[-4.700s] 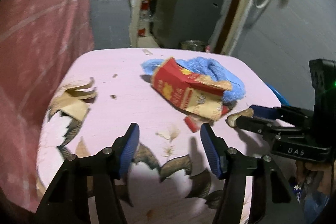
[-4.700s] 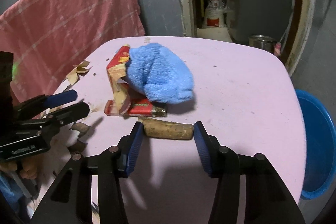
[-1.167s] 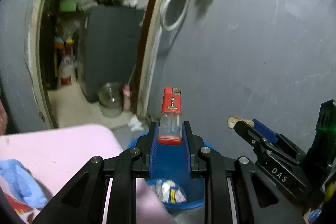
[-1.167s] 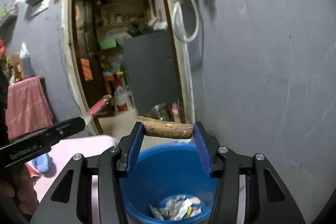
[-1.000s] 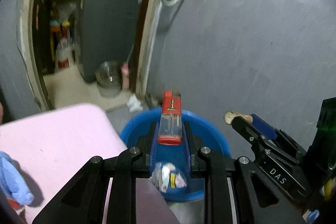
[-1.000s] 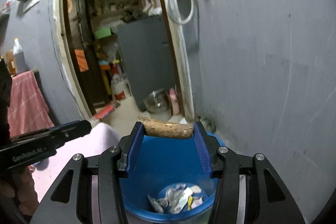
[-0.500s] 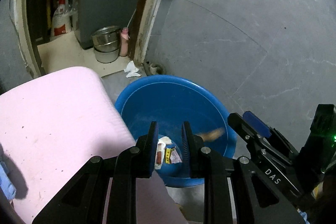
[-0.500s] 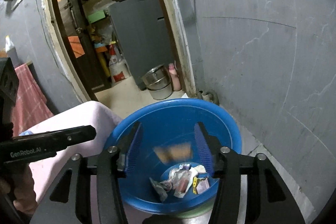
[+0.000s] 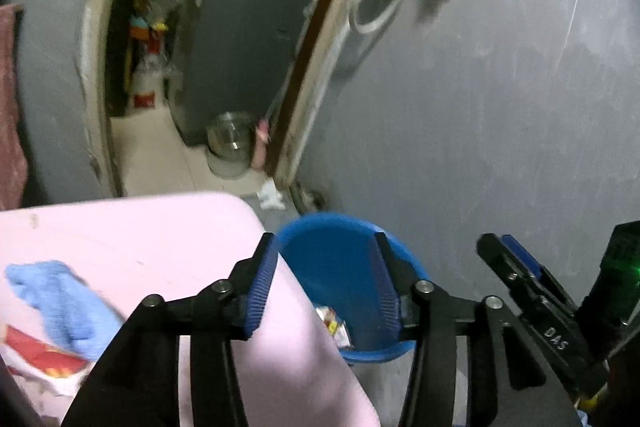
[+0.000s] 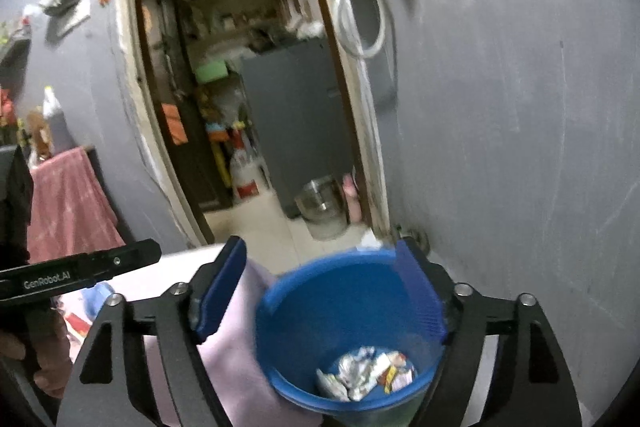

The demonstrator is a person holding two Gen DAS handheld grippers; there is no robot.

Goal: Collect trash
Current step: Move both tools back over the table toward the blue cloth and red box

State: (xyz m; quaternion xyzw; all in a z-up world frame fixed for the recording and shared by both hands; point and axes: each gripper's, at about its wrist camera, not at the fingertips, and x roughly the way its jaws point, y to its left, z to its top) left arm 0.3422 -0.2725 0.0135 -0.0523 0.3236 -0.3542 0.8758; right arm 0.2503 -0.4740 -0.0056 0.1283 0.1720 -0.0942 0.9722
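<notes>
Left wrist: the left tool [image 9: 325, 279] is seen opening, empty, its lighter gone into the bin [image 9: 344, 267] beside the desk [image 9: 160, 227]. Right wrist: the right tool [image 10: 324, 291] (stick released) is opening wide over the trash [image 10: 366, 371]; more waits on the desk.

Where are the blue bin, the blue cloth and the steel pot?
blue bin [image 10: 320, 291], right wrist view, inner wall.
blue cloth [image 9: 68, 303], left wrist view, middle of the folds.
steel pot [image 10: 320, 201], right wrist view, its side.

Both views are motion-blurred; the trash [image 10: 366, 373] in the blue bin [image 10: 280, 291] is unidentifiable, the red packet [image 9: 38, 357] cut off lower left
</notes>
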